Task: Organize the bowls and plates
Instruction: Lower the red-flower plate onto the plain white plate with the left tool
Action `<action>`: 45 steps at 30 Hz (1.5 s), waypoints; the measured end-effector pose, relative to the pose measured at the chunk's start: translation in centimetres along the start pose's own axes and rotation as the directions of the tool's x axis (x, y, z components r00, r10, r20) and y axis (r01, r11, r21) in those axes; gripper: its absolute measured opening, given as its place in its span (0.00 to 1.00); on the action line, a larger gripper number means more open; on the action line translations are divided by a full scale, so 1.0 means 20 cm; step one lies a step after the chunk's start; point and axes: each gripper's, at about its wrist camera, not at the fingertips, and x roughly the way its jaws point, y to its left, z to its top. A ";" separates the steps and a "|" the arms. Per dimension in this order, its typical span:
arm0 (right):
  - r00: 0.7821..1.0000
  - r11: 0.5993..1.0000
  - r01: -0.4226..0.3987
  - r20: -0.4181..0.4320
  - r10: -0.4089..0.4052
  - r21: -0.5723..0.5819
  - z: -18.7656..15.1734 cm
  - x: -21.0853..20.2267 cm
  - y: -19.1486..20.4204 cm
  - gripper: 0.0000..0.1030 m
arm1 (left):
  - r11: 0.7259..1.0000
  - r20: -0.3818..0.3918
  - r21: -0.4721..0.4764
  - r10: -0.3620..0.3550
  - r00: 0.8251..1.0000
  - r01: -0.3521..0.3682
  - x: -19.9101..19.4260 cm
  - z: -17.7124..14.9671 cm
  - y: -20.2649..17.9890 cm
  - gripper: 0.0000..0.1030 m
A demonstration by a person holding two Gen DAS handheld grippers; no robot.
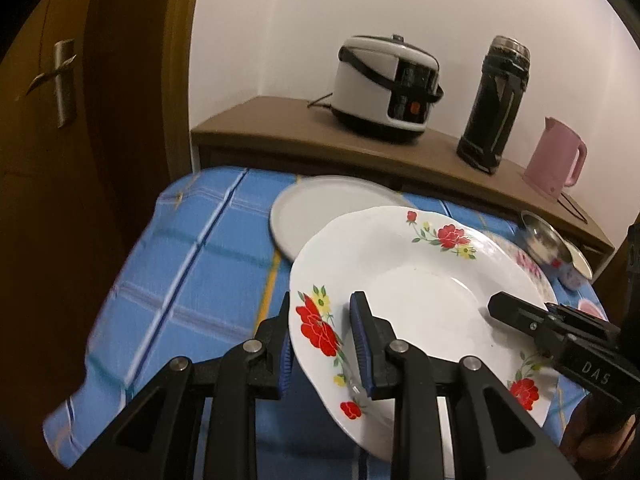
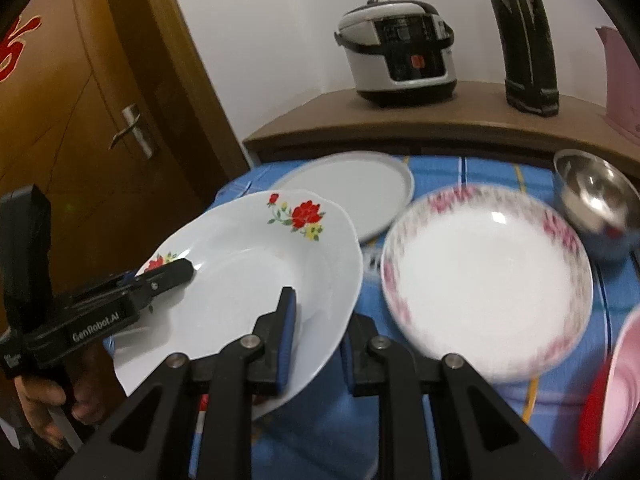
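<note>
A white plate with red flowers (image 1: 420,292) (image 2: 240,264) hangs tilted above the blue checked tablecloth (image 1: 192,264), held by both grippers. My left gripper (image 1: 322,320) is shut on its left rim, one blue pad on top and one underneath. From the other side my right gripper (image 2: 320,320) is shut on the right rim. Each gripper shows in the other's view: the right one (image 1: 496,306) over the plate's well, the left one (image 2: 184,270) by a flower, with a hand below it.
A grey plate (image 2: 352,188) lies at the back of the table. A pink-patterned plate (image 2: 486,264), a steel bowl (image 2: 596,200) and a red-rimmed pink bowl (image 2: 624,380) are at the right. Behind, a sideboard (image 1: 280,120) bears a rice cooker (image 1: 384,84), black flask and pink kettle. A wooden door (image 2: 80,120) is left.
</note>
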 end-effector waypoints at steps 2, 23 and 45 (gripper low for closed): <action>1.000 1.000 0.003 0.009 -0.003 0.010 0.08 0.04 -0.02 0.20 | 1.000 0.008 0.001 -0.003 1.000 0.003 0.06 0.07 0.02 0.27; 0.985 0.975 0.167 -0.056 -0.160 0.150 0.39 0.59 -0.25 0.20 | 0.999 -0.064 -0.039 0.033 0.997 -0.035 0.67 0.36 0.11 0.28; 0.942 0.954 0.277 0.166 -0.293 0.111 0.35 0.48 -0.12 0.69 | 0.959 0.183 0.073 0.256 0.949 -0.273 0.56 0.37 0.02 0.45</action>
